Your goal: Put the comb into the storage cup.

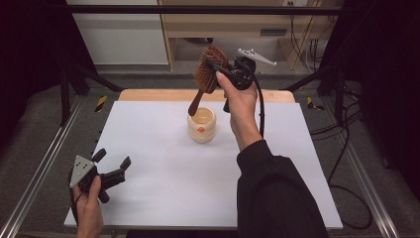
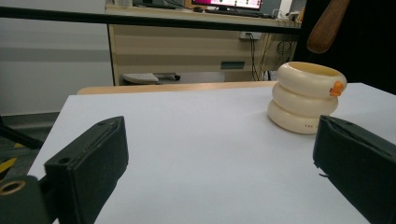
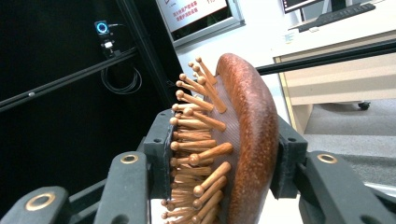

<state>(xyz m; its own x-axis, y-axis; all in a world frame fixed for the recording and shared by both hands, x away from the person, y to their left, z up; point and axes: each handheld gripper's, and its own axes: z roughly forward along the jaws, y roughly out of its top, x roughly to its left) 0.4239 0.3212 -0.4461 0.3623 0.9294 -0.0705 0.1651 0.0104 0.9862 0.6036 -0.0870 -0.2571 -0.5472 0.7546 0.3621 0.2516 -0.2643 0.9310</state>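
Observation:
A brown wooden hairbrush hangs head-up above a cream ribbed cup with an orange spot, its handle tip just over the cup's rim. My right gripper is shut on the brush head; in the right gripper view the jaws clamp the bristle side and the wooden back of the hairbrush. My left gripper rests at the table's near left, open, with nothing between its jaws. In the left gripper view the cup stands ahead to the right, the handle tip above it.
The white table top has a wooden strip along its far edge. Black frame posts and metal rails flank the table. A light wooden desk stands beyond it. Cables lie on the floor at the right.

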